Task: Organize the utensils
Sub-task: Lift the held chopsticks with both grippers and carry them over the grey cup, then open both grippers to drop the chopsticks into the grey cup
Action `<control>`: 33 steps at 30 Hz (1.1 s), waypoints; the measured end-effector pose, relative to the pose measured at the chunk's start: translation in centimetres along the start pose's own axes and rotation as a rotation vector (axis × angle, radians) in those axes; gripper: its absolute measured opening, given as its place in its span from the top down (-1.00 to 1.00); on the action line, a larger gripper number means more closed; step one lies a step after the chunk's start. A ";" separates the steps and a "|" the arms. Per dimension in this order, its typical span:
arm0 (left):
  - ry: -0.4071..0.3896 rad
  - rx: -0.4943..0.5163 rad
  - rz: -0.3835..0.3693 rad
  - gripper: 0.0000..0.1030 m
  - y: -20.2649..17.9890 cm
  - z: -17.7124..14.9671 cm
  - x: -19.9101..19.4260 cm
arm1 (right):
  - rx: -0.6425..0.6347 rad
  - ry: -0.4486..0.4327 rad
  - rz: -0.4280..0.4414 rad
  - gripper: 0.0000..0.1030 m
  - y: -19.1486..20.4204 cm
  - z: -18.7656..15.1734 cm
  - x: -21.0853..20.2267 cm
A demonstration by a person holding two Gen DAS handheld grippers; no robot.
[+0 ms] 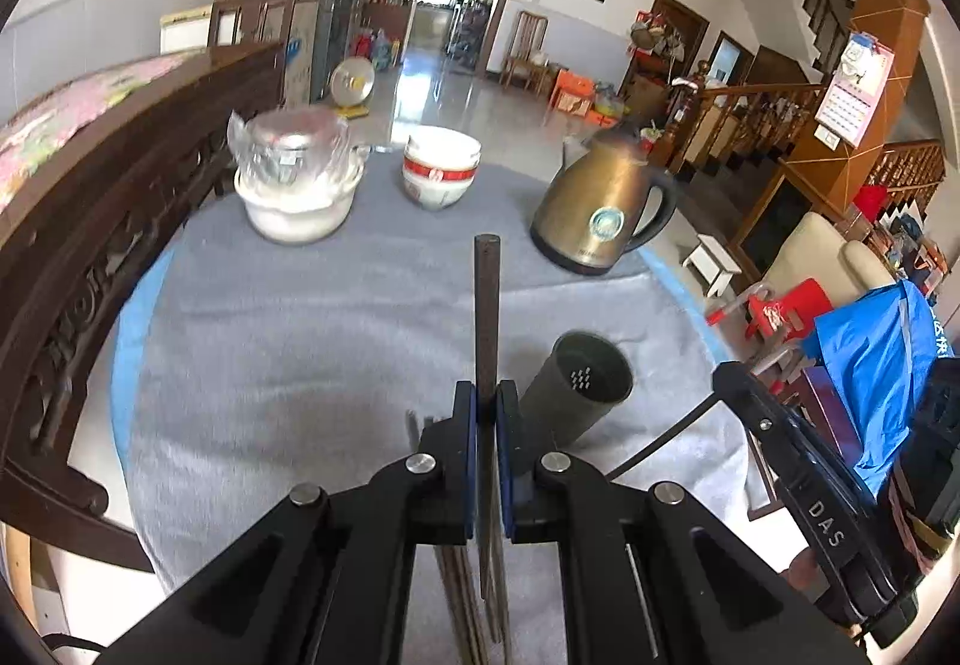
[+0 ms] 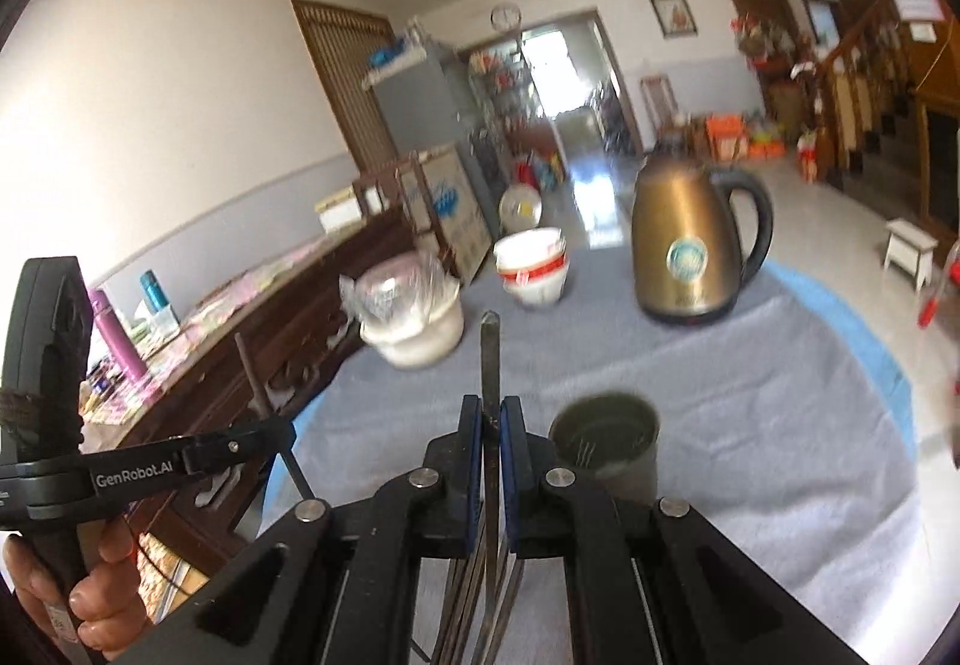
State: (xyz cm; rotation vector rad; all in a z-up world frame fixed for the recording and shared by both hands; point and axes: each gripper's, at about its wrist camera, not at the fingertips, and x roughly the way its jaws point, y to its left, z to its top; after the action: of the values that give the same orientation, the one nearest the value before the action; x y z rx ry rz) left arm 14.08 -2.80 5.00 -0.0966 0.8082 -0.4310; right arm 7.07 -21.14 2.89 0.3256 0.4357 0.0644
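Observation:
My left gripper point(image 1: 486, 413) is shut on a dark chopstick point(image 1: 485, 305) that stands up between the pads. A dark perforated utensil cup point(image 1: 579, 386) stands just right of it on the grey cloth. More utensils point(image 1: 474, 605) lie on the cloth under the gripper. My right gripper point(image 2: 492, 425) is shut on a metal utensil handle point(image 2: 490, 359), with the cup point(image 2: 606, 440) just to its right. Several utensils point(image 2: 480, 605) lie beneath it. The left gripper point(image 2: 252, 440) shows at the left of the right wrist view, holding the chopstick point(image 2: 255, 383).
On the round grey-clothed table point(image 1: 300, 335) stand a bronze kettle point(image 1: 594, 203), stacked red-and-white bowls point(image 1: 441, 173) and a plastic-wrapped pot in a white bowl point(image 1: 297, 179). A carved wooden bench point(image 1: 90, 221) borders the table's left side.

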 end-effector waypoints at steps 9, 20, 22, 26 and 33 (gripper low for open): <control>-0.198 0.004 -0.017 0.88 -3.0 3.7 -1.9 | 0.039 -0.296 -0.098 0.87 -1.6 3.9 -4.6; -0.393 -0.050 -0.009 0.88 -6.8 6.6 0.7 | 0.088 -0.395 -0.212 0.87 -4.7 5.7 -3.9; -0.370 -0.054 0.001 0.88 -7.3 6.4 2.6 | 0.084 -0.362 -0.218 0.87 -5.1 5.4 -2.9; -0.317 -0.047 0.029 0.88 -7.8 5.5 5.7 | 0.082 -0.303 -0.221 0.88 -5.9 4.0 -1.6; -0.223 -0.040 0.047 0.88 -7.0 3.4 8.0 | 0.104 -0.225 -0.187 0.87 -6.5 2.9 -0.2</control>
State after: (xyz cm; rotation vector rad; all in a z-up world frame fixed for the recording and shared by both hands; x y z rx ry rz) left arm 19.07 -12.75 3.61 -0.1594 0.5985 -0.3530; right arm 8.05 -28.20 3.36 0.3886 0.2451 -0.1770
